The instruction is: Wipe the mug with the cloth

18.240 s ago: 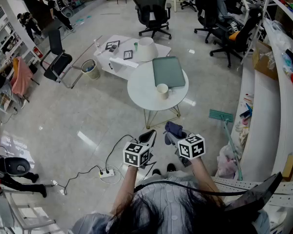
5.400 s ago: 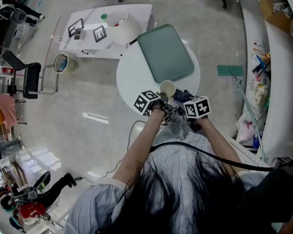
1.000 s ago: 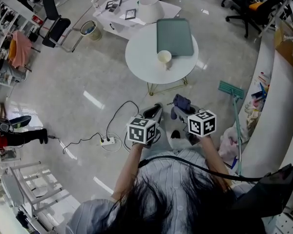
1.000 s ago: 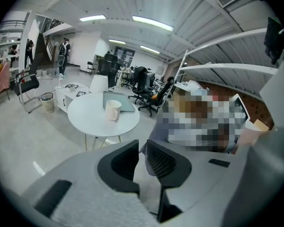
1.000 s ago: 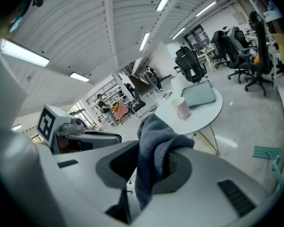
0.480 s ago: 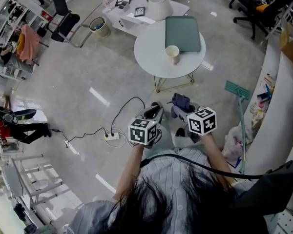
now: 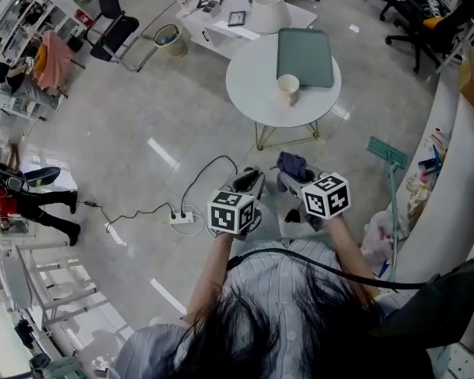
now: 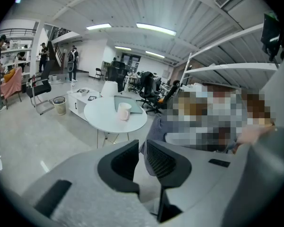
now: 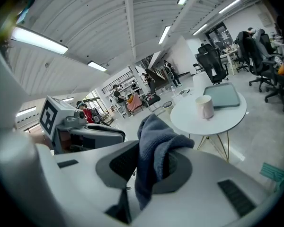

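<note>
Blue-grey cloth is pinched in my right gripper — the jaws clamp its middle so a loose fold bunches above them, which I judge leaves a soft pad free for rubbing. My left gripper has its jaws drawn almost together with nothing between them; it is free, I'd guess, to steady the mug once I reach it. Both grippers hang side by side in front of my chest, well apart from the round white table where the mug stands upright, just beside a green tray. No wiping can happen from here — I have to close in first. As for writing: the mug looks plain, and the marker cubes bear only black-and-white squares, no letters I can read.
</note>
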Tool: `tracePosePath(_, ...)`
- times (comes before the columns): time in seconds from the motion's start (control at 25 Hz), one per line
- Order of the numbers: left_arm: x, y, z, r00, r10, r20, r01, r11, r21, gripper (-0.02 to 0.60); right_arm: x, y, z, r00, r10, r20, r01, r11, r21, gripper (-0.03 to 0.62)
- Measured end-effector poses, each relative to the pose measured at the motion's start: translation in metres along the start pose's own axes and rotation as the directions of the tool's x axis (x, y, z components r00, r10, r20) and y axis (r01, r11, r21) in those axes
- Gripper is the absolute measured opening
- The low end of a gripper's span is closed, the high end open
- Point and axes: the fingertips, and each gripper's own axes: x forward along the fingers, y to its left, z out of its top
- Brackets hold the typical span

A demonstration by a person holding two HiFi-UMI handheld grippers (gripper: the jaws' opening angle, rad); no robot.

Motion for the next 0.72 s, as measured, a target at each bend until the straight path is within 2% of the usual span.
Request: tracePosePath(0.72, 0.0079, 0.0015, 0.0036, 1.0, -0.005, -0.008, 0.005, 1.0, 0.002, 0.066, 0.0019, -0.0082, 0.0011, 1.0, -0.007, -0.018, 0.006, 1.0, -0.014, 0.08)
